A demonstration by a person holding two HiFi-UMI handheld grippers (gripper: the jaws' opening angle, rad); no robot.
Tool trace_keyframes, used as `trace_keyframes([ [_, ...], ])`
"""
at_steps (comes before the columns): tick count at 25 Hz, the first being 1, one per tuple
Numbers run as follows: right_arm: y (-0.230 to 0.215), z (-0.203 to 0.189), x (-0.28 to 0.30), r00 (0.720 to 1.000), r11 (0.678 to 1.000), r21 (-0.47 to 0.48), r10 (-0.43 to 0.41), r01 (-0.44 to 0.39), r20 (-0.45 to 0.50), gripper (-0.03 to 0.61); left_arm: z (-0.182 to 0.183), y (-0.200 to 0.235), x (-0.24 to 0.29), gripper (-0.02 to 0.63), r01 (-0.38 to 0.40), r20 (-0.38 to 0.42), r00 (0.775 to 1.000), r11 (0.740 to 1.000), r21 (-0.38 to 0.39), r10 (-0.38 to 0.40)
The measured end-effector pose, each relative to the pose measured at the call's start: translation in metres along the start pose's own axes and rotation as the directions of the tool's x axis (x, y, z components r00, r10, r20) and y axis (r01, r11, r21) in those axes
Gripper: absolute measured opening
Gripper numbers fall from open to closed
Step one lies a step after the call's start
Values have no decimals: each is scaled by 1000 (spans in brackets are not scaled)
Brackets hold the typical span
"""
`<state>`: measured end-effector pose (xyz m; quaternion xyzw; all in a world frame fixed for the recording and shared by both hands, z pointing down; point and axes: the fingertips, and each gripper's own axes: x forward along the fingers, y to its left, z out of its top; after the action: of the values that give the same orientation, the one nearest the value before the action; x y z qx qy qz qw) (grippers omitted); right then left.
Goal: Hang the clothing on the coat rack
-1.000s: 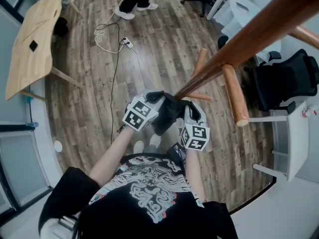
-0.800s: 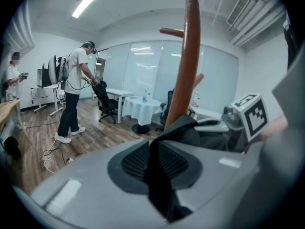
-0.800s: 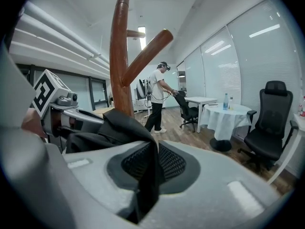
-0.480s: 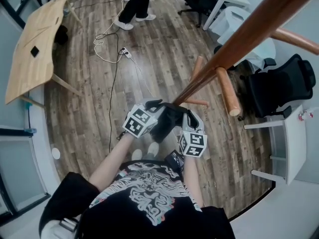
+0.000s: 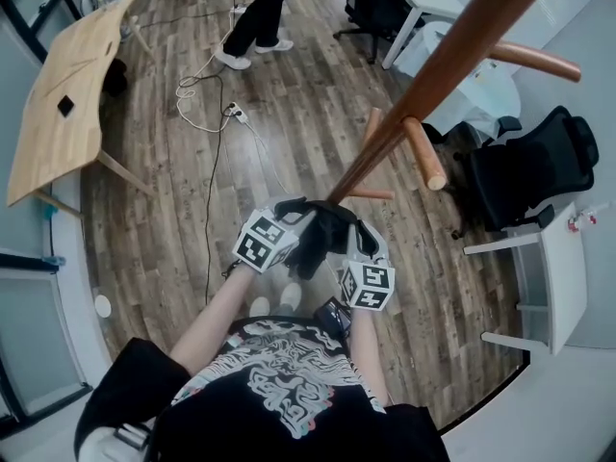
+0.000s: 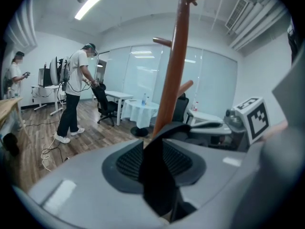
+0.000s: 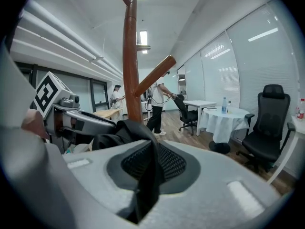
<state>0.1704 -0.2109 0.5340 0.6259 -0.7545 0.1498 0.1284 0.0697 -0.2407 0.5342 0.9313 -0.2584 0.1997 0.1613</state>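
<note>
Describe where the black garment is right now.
In the head view, the black garment is at centre frame, clamped between the left gripper and right gripper, just in front of the wooden coat rack pole.

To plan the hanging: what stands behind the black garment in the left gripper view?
The brown coat rack pole rises behind the black garment. Its pegs stick out higher up. The pole's foot is covered by the garment.

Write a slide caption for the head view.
The left gripper and right gripper, jaws shut on a black garment, hold it at the pole of the wooden coat rack, below its pegs.
</note>
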Motion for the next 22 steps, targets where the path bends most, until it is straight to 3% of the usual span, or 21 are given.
trace_keyframes([
  [15,17,4,-27,1000,1000,6,9,-9,27,46,8,-12,-38,84,-54,59,997,997,56,51],
  [22,29,12,-39,997,1000,-5,-6,7,76,57,2,-20,-49,84,-39,65,997,998,44,36],
])
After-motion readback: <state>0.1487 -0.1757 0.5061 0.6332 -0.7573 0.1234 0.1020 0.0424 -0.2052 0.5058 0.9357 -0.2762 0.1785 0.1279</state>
